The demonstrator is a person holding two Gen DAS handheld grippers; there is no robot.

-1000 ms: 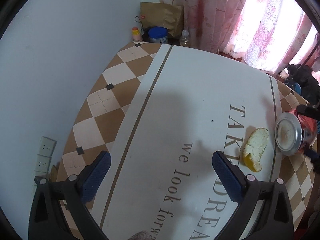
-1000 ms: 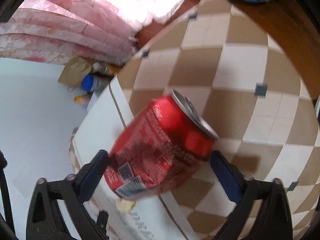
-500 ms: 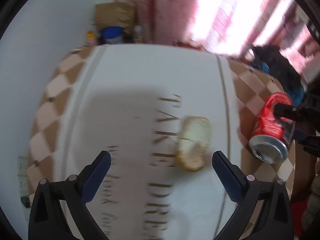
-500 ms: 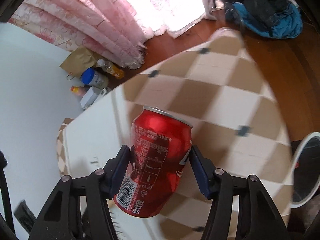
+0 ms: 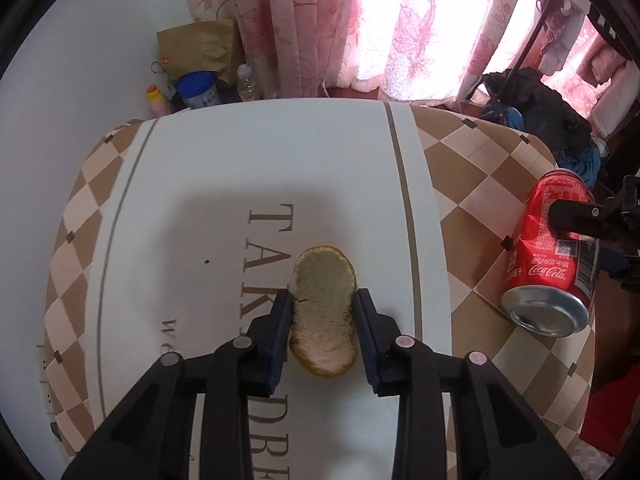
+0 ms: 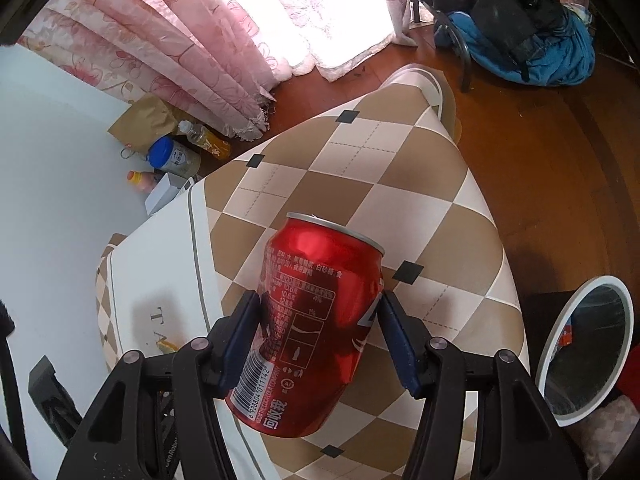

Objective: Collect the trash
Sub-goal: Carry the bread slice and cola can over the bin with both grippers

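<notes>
A curved piece of yellow fruit peel (image 5: 323, 311), pale side up, lies on the white middle of the tablecloth (image 5: 240, 168). My left gripper (image 5: 323, 312) is shut on the peel, one pad against each side. My right gripper (image 6: 320, 320) is shut on a red Coca-Cola can (image 6: 316, 324) and holds it above the checkered right part of the table. The can also shows at the right of the left wrist view (image 5: 554, 256), tilted with its base toward the camera.
A white-rimmed trash bin (image 6: 588, 352) stands on the floor beyond the table's right edge. A paper bag (image 5: 198, 50), bottles and a blue-lidded jar (image 5: 199, 90) sit by the wall past the far edge. Dark and blue bags (image 6: 516, 28) lie near the pink curtains.
My left gripper moved right over the peel and closed on it. My right gripper closed on the can, lifted it and turned toward the bin side.
</notes>
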